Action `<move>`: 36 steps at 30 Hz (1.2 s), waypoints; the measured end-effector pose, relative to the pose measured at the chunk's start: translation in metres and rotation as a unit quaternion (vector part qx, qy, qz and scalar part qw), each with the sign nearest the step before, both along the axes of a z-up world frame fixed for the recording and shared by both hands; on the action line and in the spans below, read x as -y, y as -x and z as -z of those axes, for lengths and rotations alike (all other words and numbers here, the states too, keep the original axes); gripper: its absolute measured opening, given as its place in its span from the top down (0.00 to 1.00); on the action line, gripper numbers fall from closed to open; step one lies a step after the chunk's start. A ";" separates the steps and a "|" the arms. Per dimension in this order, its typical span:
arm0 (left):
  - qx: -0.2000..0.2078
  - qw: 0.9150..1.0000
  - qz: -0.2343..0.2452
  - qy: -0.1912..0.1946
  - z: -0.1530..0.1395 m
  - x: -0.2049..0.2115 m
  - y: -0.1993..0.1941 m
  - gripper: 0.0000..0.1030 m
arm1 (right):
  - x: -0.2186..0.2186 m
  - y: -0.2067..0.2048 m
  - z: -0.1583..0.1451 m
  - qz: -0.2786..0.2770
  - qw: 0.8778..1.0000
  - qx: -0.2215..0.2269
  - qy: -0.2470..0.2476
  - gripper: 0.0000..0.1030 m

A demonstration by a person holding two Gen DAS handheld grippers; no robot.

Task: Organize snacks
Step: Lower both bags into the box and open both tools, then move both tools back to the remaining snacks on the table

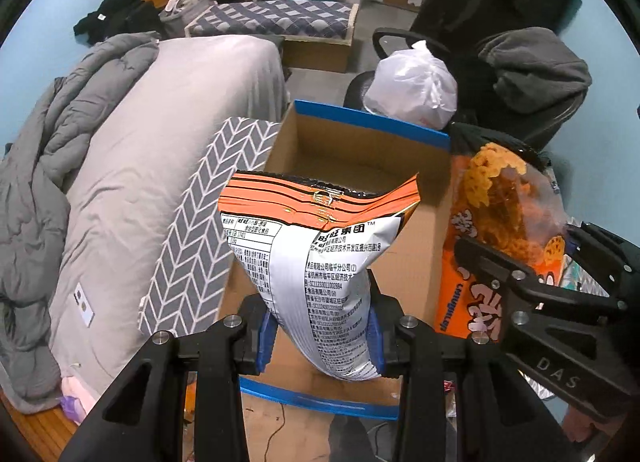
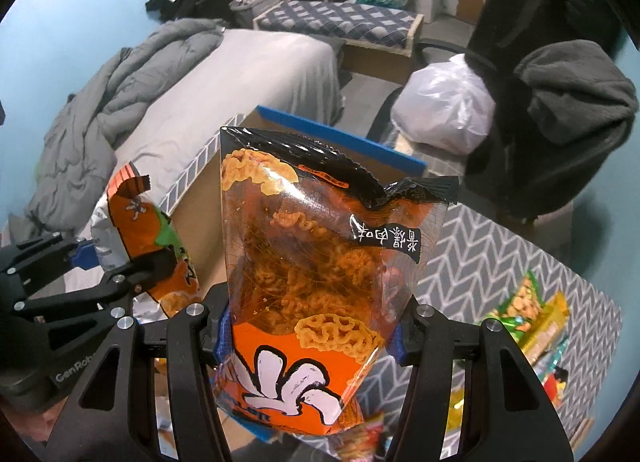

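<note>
My left gripper (image 1: pixel 320 340) is shut on a silver and orange snack bag (image 1: pixel 316 266), its printed back facing the camera. It hangs over the open cardboard box with blue edges (image 1: pixel 360 150). My right gripper (image 2: pixel 310 336) is shut on a clear orange bag of curly fried snacks (image 2: pixel 320 262), also held up near the box (image 2: pixel 340 130). In the left wrist view the right gripper (image 1: pixel 516 258) and its orange bag (image 1: pixel 500 202) sit at the right. In the right wrist view the left gripper (image 2: pixel 112 262) and its bag (image 2: pixel 148 246) appear at the left.
A grey herringbone cloth (image 2: pixel 500 262) covers the surface beside the box, with several more snack packets (image 2: pixel 536 318) at its right end. A bed with a grey duvet (image 1: pixel 80 166) lies to the left. An office chair with a white plastic bag (image 1: pixel 412 82) and dark clothes (image 1: pixel 536 70) stands behind.
</note>
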State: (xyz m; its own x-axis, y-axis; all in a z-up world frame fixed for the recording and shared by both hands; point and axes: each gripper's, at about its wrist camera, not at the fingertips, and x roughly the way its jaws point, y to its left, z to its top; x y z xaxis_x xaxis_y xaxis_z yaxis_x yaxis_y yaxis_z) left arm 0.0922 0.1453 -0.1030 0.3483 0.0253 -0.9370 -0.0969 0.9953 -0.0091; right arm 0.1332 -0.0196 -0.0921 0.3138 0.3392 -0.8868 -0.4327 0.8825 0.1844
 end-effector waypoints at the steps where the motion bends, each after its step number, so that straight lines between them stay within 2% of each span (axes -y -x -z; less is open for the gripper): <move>1: -0.001 1.000 -0.001 -0.002 0.002 -0.002 -0.001 0.63 | -0.004 -0.001 0.002 -0.003 1.000 -0.001 0.002 0.44; 8: -0.011 1.000 0.003 0.000 0.013 -0.011 -0.004 0.63 | -0.023 -0.003 0.015 -0.009 1.000 -0.015 0.013 0.44; 12: -0.016 1.000 -0.001 -0.013 0.017 -0.014 -0.002 0.62 | -0.026 -0.007 0.021 0.001 0.999 -0.033 0.019 0.44; 16: -0.019 0.999 -0.005 -0.025 0.018 -0.017 -0.003 0.57 | -0.024 -0.009 0.019 0.011 0.999 -0.032 0.024 0.42; 21: -0.005 0.999 0.005 -0.043 0.011 -0.016 -0.002 0.35 | -0.023 -0.009 0.011 0.018 0.999 -0.018 0.024 0.30; 23: 0.001 0.999 0.015 -0.051 0.008 -0.014 -0.002 0.32 | -0.024 -0.010 0.007 0.019 0.999 -0.012 0.025 0.28; 28: 0.003 0.998 0.027 -0.051 -0.001 -0.009 0.000 0.31 | -0.021 -0.009 -0.001 0.027 0.999 -0.004 0.029 0.28; 36: 0.058 0.995 0.048 -0.070 -0.029 0.009 0.009 0.31 | 0.006 0.001 -0.015 0.057 0.998 0.006 0.030 0.27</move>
State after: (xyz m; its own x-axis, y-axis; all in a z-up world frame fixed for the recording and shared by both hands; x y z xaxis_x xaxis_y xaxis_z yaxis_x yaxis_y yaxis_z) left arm 0.0836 0.1366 -0.0742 0.4613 0.1143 -0.8799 -0.0071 0.9921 0.1252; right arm 0.1319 -0.0257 -0.0775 0.3572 0.2482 -0.9004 -0.3315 0.9350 0.1262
